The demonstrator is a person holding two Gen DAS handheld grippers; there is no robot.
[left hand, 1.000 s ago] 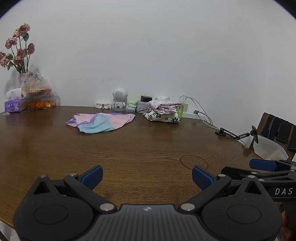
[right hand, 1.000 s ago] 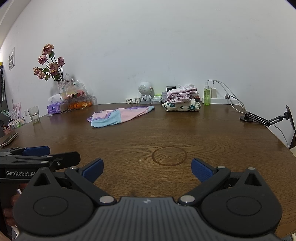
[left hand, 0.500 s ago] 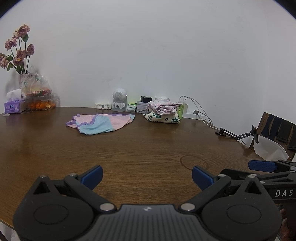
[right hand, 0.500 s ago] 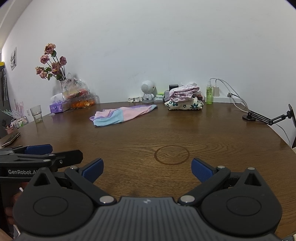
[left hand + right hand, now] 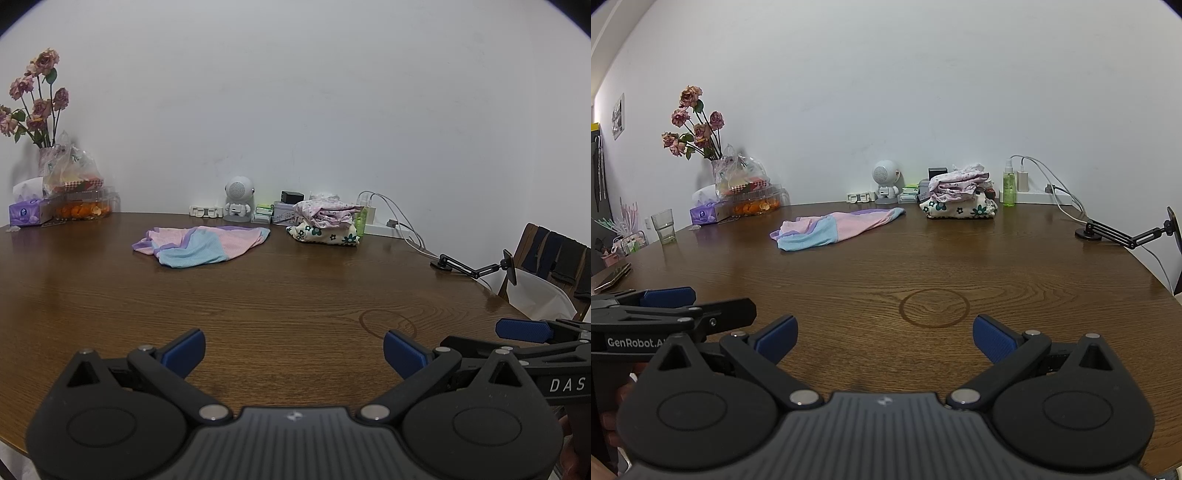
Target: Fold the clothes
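A pink, light blue and purple garment (image 5: 201, 245) lies crumpled on the far side of the brown wooden table (image 5: 258, 295); it also shows in the right wrist view (image 5: 834, 227). A stack of folded clothes (image 5: 325, 225) sits to its right by the wall, also in the right wrist view (image 5: 960, 197). My left gripper (image 5: 293, 350) is open and empty, low over the table's near edge. My right gripper (image 5: 884, 338) is open and empty beside it, to its right. Each gripper shows at the edge of the other's view.
Along the wall stand a vase of flowers (image 5: 698, 133), a tissue box (image 5: 705, 214), a fruit container (image 5: 753, 203), a white robot figure (image 5: 886, 181), a green bottle (image 5: 1009, 188) and charger cables (image 5: 1056, 192). A glass (image 5: 663, 226) stands left. A black phone arm (image 5: 1123, 232) sits right. A chair (image 5: 554, 258) stands beyond.
Both views have shifted slightly, the right gripper edging forward and to the left. The jaws stay open and the clothes have not moved.
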